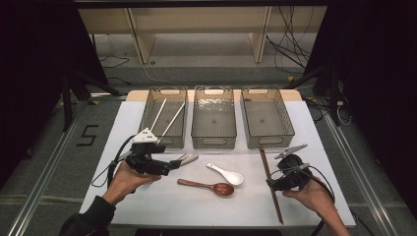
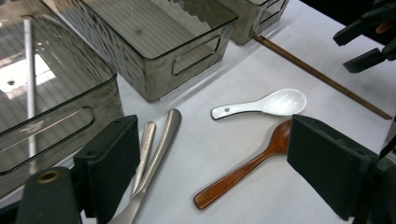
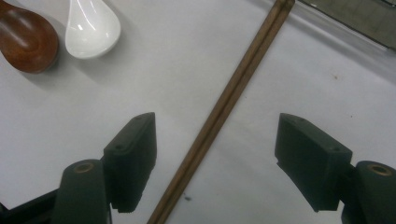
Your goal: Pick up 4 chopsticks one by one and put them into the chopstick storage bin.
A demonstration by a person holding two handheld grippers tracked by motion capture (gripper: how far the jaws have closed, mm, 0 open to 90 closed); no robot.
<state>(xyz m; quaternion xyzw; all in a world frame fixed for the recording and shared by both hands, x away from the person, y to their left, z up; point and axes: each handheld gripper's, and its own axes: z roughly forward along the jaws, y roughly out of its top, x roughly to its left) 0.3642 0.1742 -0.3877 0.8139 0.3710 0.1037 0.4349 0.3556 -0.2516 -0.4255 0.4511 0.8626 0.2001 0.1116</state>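
Sorting of utensils into bins, early stage.

Bins: three clear grey ones standing in a row at the far side of the counter [image 1: 147, 206]. The left bin [image 1: 163, 117] is holding two pale chopsticks [image 1: 167, 117], leaning against its walls. The middle bin [image 1: 213, 117] and the right bin [image 1: 267, 117] are lying empty. Judged from that, one kind is stowed and the rest is waiting.

Waiting on the counter:
- Metal handles [image 2: 156, 144], two, lying side by side just in front of the left bin; their heads are hidden under the tool, so what kind they are cannot be told.
- White spoon [image 2: 266, 105], one, lying near the middle of the counter.
- Wooden spoon [image 2: 247, 168], one, lying just beside the white one, bowls close together.
- Brown chopsticks [image 3: 224, 107], a pair by the look of the seam, lying together as one long stick at the right of the counter, in front of the right bin.

Tools:
- Left tool [image 2: 210, 168]: jaws standing wide and gripping nothing, the metal handles lying by one jaw, the wooden spoon between the two.
- Right tool [image 3: 215, 158]: jaws standing wide, straddling the brown chopsticks, not pressing on them.

Remaining, as a judgement: the metal handles, both spoons and the brown chopsticks are all awaiting bins.
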